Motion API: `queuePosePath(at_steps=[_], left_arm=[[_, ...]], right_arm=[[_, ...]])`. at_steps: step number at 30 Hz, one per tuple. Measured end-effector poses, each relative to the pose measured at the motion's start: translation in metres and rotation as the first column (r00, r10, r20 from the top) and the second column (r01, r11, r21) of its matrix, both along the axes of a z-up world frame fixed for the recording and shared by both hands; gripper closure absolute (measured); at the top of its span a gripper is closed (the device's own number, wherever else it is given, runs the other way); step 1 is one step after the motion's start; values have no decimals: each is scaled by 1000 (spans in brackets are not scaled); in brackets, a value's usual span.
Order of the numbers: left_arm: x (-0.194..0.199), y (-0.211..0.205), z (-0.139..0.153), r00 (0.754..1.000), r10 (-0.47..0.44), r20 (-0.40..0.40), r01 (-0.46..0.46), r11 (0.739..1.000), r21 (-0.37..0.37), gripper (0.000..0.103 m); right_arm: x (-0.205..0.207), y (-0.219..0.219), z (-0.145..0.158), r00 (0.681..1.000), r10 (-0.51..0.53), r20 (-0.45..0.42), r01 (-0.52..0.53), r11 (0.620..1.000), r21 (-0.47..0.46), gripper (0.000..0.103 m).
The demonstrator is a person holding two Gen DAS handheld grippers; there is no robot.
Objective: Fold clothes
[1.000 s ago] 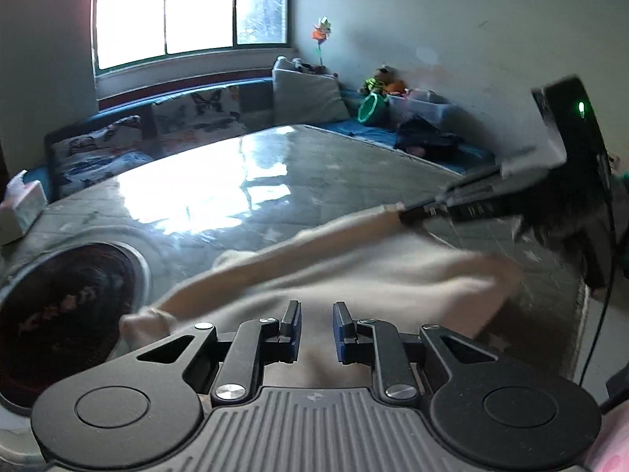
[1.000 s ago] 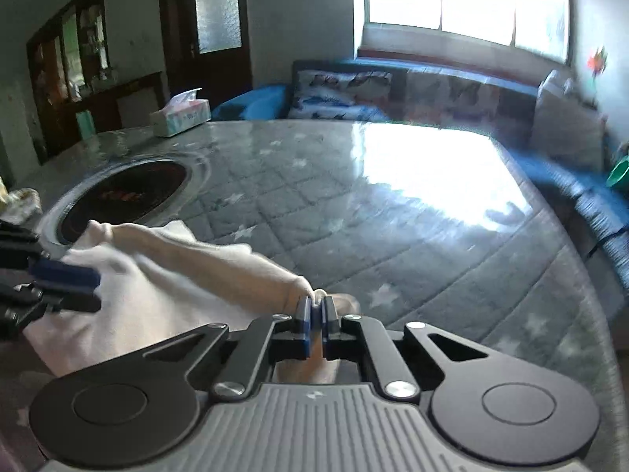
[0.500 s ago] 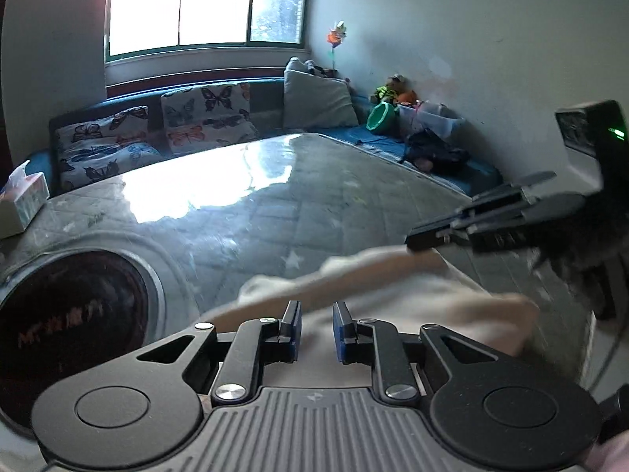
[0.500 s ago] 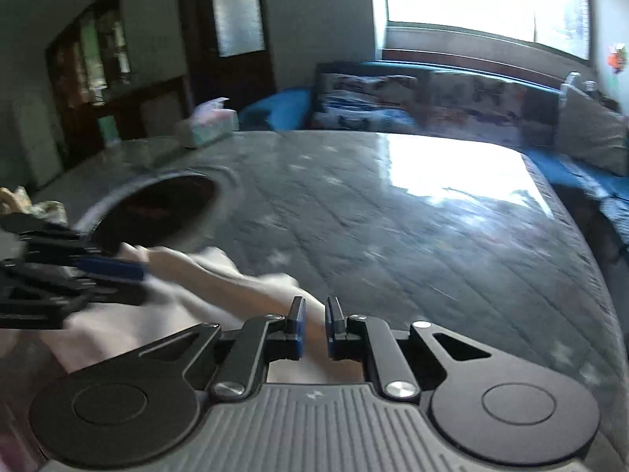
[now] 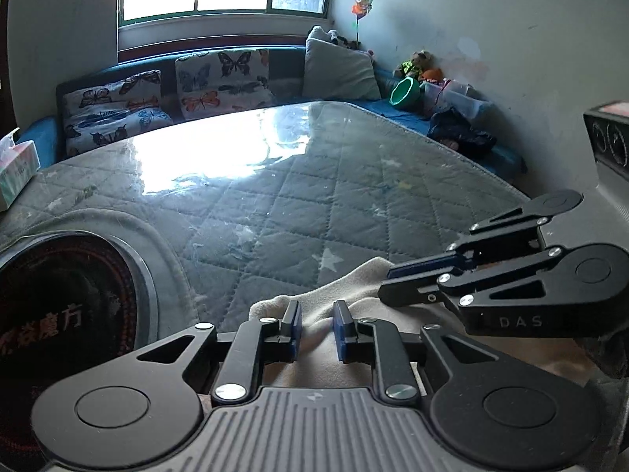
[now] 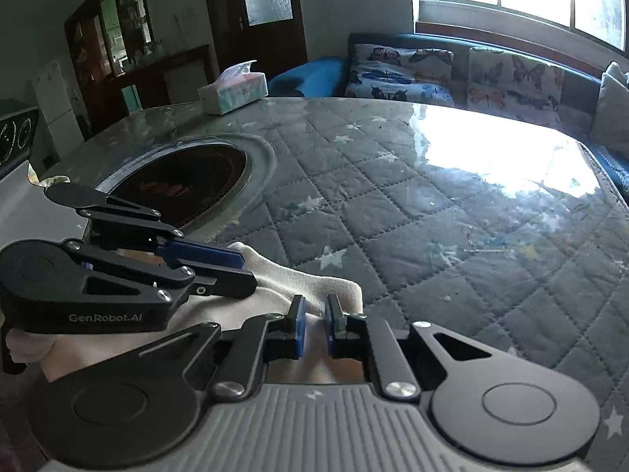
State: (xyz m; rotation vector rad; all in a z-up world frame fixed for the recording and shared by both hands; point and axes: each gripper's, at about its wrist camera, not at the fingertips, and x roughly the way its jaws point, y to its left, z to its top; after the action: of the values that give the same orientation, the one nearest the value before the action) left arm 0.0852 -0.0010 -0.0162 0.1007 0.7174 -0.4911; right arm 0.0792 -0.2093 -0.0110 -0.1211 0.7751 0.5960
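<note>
Quilted table (image 6: 452,236): tissue box (image 6: 232,92), tissue protruding.

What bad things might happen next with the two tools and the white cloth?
1. The left tool and right tool sit very close together over the cloth, so they might bump.
2. Each tool seems to pinch only a small bunched bit of cloth; it may slip out and spoil the fold.
3. The dark round plate lies right beside the cloth, which might drag onto it.
</note>
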Motion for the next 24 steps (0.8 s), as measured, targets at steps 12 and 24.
queuePosePath(at_steps=[12,24], left_arm=[[3,-1,1,1000,0,-7,0,1000,2,82],[2,-4,0,1000,2,4,-2,1000,23,82]], right_arm=[[-1,0,9,999,31,-9,-31,999,11,94],[-55,-42,11,999,35,18,-34,998,-49,94]])
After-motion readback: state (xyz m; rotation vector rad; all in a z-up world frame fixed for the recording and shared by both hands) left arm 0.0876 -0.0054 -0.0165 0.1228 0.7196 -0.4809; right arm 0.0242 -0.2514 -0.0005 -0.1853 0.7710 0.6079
